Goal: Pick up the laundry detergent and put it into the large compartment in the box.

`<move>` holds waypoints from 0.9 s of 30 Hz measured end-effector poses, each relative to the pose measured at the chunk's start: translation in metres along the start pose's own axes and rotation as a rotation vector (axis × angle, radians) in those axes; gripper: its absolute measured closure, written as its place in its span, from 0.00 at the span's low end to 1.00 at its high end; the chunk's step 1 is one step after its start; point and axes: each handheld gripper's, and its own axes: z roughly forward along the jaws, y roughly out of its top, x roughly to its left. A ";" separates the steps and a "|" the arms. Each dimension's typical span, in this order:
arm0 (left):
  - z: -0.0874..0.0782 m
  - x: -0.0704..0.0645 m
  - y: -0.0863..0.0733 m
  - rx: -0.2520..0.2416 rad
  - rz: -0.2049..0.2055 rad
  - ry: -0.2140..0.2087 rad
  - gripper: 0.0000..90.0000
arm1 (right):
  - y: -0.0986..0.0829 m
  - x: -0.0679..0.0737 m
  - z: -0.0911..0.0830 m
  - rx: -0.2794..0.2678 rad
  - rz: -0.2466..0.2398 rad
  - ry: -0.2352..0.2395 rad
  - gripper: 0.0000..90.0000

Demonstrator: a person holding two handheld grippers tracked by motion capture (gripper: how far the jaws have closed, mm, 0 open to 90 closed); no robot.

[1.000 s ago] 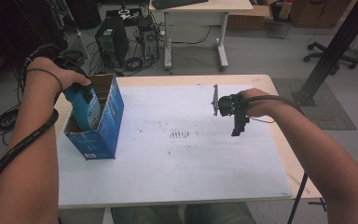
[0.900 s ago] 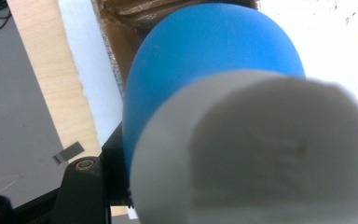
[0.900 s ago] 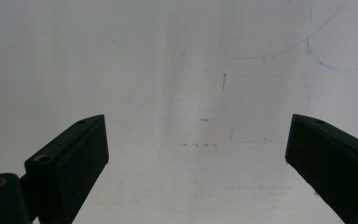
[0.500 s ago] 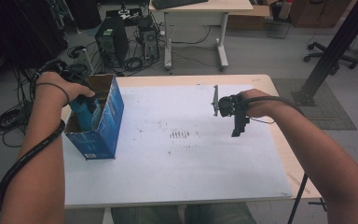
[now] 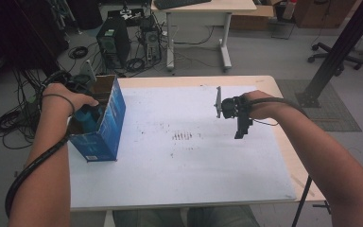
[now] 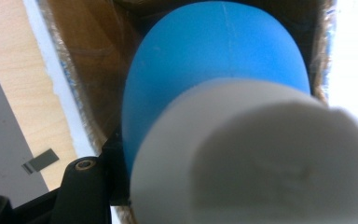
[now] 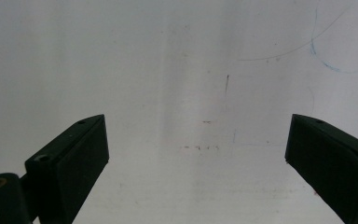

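Note:
A blue cardboard box stands open-topped near the table's left edge. My left gripper reaches down into it, shut on a blue bottle with a white cap. The hand covers most of that gripper in the high view. In the left gripper view the bottle sits between the box's brown inner walls. My right gripper hovers over the white sheet right of centre. Its jaws point down, wide open, with nothing between them.
A white sheet covers the wooden table, with small dark marks at its middle. Beyond the far edge are a computer tower, cables and a desk. A black post stands at the right.
My left gripper has lowered the blue bottle deeper into the box. The right gripper has stayed where it was, still open.

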 end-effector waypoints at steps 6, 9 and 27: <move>0.011 0.004 0.000 0.002 -0.011 -0.004 0.43 | 0.001 0.001 0.001 0.003 -0.002 0.002 0.07; 0.014 0.005 0.000 0.002 -0.016 -0.004 0.43 | 0.000 0.001 0.002 0.003 -0.002 0.004 0.07; 0.024 0.004 0.000 0.002 -0.013 -0.005 0.43 | 0.000 0.000 0.005 0.001 0.001 0.010 0.07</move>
